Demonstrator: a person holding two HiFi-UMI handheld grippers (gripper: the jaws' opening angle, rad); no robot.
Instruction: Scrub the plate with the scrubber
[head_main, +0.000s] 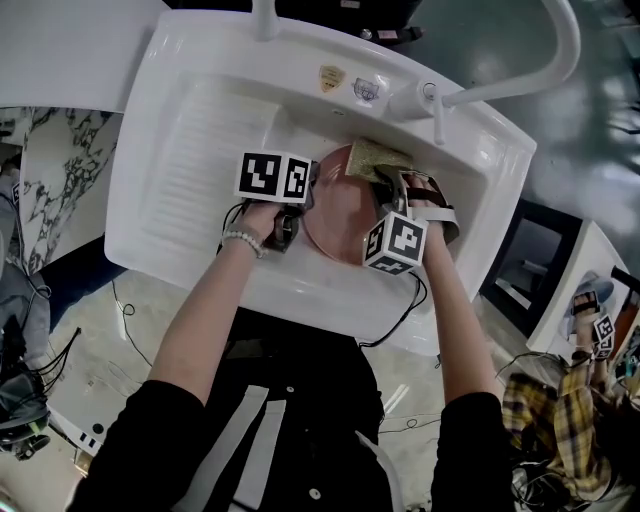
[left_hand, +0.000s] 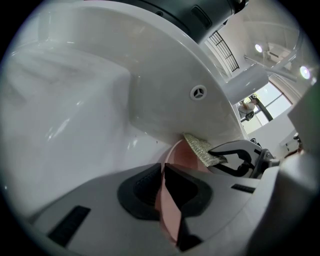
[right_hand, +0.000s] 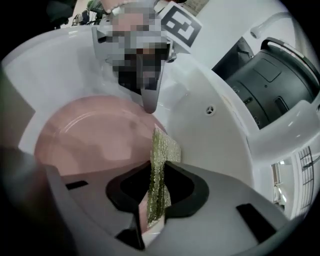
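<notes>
Left gripper (left_hand: 162, 186) pinching pink plate (right_hand: 90, 135) rim, right gripper (right_hand: 155, 200) pinching scrubber (right_hand: 162, 152), white sink (head_main: 200, 150), pale floor (head_main: 140, 340)

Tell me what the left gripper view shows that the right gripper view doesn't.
Only the left gripper view: the left gripper shut on the rim of the plate, which is seen edge-on between its jaws, and the right gripper seen from outside.

Only the right gripper view: the plate's broad pink face, the right gripper's jaws shut on the scrubber, and the left gripper seen from outside.

Both: the plate, the scrubber by the plate's edge, the white sink and its overflow hole.
</notes>
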